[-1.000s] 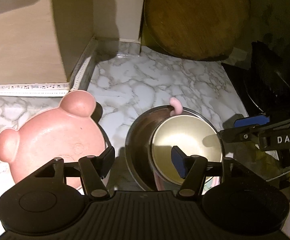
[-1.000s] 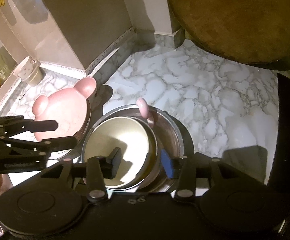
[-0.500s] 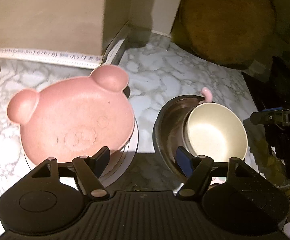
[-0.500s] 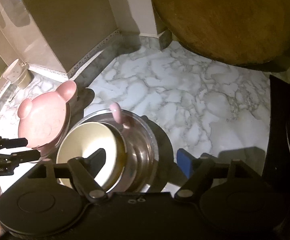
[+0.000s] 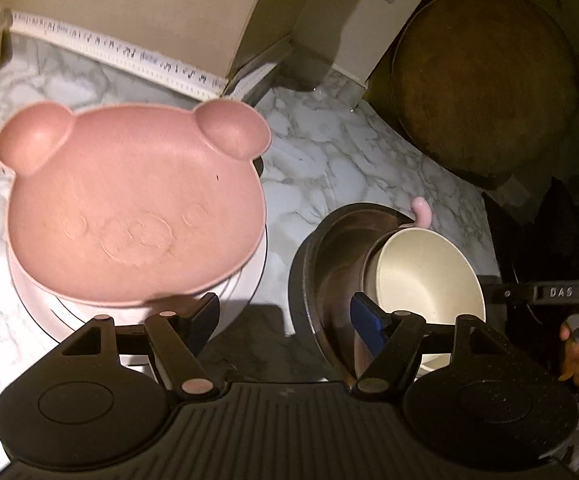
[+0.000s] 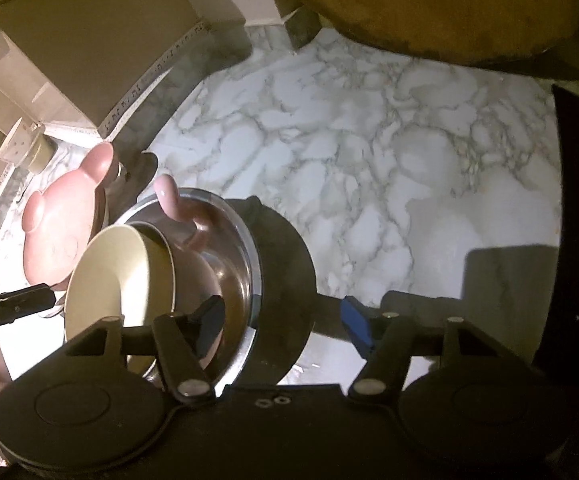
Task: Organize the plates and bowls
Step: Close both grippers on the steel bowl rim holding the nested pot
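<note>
Brought the left hand-held gripper lower and swung it off the bowls toward the pink plate, which now fills far more of the left wrist view than a second ago. Spread its jaws a little wider on the way; left them apart now, over the bare gap of bench between the plate stack and the steel bowl, pinching nothing.

Shifted the right hand-held gripper across to the steel bowl's far rim. Opened wide, then just been narrowing again: one finger inside the bowl, the other outside, rim between them, pads not yet seen pressing on it.

Found the cream bowl tipped more steeply than a second ago, no longer lying nearly flat.

Probably means the sorting is far along: plates in one pile, bowls in another, with only the seating of the cream bowl, or a shift of the steel one, left to do.

Containers:
- Steel bowl, on the bench: holds the cream bowl, leaning on edge against its wall, pink outside, pink handle sticking up over the rim.
- Cream bowl: nothing in it.
- Pink plate: bare, resting on a white plate, just beside the steel bowl.
</note>
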Demonstrator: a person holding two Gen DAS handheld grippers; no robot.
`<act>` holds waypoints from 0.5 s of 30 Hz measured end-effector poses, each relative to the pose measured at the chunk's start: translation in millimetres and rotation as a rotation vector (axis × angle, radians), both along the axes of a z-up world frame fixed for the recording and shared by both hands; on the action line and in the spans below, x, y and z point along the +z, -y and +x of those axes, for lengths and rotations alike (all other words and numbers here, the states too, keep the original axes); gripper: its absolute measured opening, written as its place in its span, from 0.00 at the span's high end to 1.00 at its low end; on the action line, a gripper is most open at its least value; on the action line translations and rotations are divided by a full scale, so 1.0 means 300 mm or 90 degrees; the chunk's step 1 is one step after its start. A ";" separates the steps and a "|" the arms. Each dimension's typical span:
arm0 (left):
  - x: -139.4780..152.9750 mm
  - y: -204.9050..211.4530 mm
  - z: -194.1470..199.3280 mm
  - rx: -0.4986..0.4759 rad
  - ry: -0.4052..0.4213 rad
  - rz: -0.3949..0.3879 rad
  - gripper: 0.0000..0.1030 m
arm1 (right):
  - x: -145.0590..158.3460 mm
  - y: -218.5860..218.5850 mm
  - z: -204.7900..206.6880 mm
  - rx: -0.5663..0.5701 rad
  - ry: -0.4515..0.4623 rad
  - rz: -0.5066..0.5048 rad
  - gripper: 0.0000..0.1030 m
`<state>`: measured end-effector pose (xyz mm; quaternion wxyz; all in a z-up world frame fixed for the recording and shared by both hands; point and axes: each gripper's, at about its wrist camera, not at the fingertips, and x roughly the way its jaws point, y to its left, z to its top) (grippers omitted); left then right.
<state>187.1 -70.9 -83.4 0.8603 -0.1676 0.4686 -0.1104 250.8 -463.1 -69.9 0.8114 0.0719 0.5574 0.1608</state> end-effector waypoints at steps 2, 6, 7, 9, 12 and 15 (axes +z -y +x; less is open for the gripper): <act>-0.011 0.007 0.003 0.005 -0.004 -0.007 0.31 | -0.015 -0.004 0.004 0.003 -0.006 0.003 0.45; -0.035 0.016 0.014 0.012 -0.017 -0.021 0.42 | -0.039 -0.001 0.013 0.008 -0.018 0.013 0.53; -0.043 0.015 0.017 0.019 -0.022 -0.025 0.42 | -0.045 -0.004 0.015 0.010 -0.021 0.016 0.55; -0.053 0.010 0.020 0.031 -0.021 -0.029 0.45 | -0.056 -0.008 0.017 0.012 -0.023 0.018 0.59; -0.057 0.009 0.028 0.041 -0.019 -0.039 0.52 | -0.070 -0.010 0.021 0.012 -0.027 0.027 0.65; -0.063 0.016 0.034 0.045 -0.029 -0.058 0.62 | -0.075 -0.013 0.024 0.016 -0.027 0.034 0.70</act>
